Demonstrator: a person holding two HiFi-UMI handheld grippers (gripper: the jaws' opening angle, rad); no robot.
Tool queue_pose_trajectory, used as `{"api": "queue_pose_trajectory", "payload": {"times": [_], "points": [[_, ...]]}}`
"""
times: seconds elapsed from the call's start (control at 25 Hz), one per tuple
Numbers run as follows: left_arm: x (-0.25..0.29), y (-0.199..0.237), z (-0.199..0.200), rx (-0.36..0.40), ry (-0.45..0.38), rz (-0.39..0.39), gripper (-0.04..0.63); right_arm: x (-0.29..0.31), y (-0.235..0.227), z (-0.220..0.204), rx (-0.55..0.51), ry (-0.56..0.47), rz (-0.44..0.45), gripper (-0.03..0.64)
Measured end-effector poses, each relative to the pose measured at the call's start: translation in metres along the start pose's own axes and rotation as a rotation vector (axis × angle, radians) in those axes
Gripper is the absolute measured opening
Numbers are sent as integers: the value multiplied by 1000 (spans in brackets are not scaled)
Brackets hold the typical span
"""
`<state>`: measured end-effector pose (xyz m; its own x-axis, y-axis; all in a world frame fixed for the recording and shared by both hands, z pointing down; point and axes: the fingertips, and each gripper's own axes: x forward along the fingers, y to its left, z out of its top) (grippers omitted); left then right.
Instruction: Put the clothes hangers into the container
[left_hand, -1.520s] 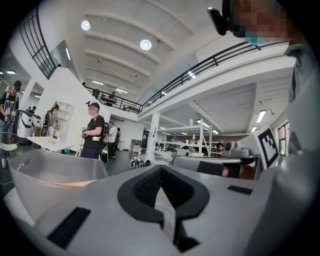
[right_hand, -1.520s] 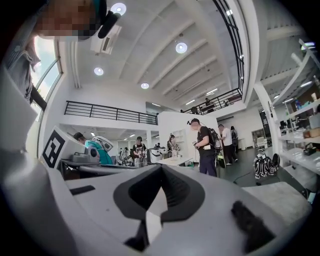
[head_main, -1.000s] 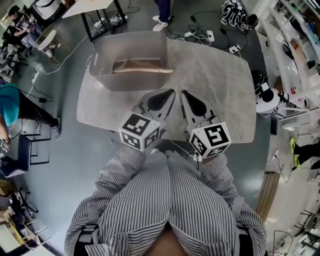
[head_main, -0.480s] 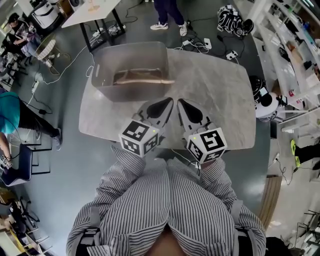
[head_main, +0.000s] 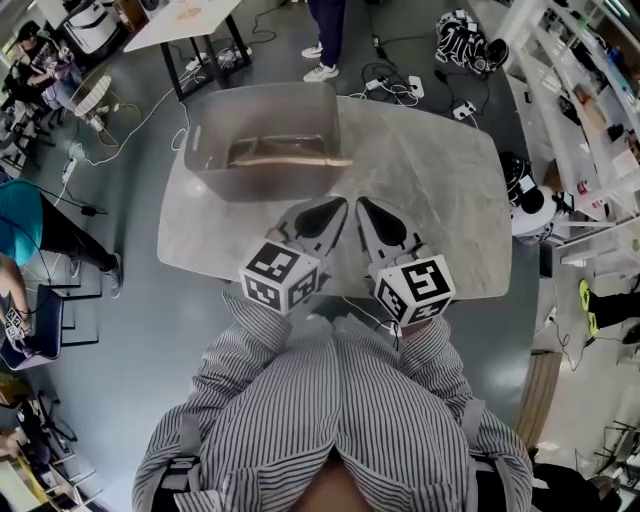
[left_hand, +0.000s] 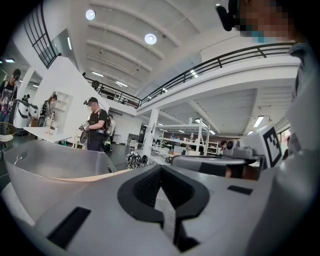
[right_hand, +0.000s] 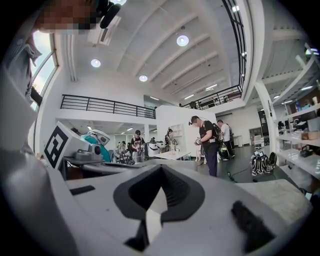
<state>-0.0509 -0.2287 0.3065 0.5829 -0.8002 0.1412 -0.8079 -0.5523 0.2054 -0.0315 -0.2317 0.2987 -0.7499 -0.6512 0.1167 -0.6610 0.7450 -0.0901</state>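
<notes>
Your left gripper (head_main: 335, 205) and right gripper (head_main: 368, 208) are both closed on nothing, side by side over the marble table (head_main: 440, 190), wooden hangers (head_main: 290, 156) lying in the grey container (head_main: 205, 115).

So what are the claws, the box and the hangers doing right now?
Left claw, shut, holding nothing, above the table.
Right claw, shut, holding nothing, beside the left one.
Container, upright, open on top, on the table.
Hangers, lying inside the container.
</notes>
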Motion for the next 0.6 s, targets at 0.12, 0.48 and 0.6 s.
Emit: {"api": "queue_pose_trajectory", "payload": {"times": [0.12, 0.48, 0.6], "points": [[0, 0, -3, -4, 4, -3, 9, 1, 1, 0, -9, 4, -3, 14], [6, -4, -3, -11, 8, -15, 9, -1, -6, 2, -18, 5, -19, 14], [9, -3, -3, -9, 6, -14, 9, 0, -8, 2, -19, 1, -15, 14]]}}
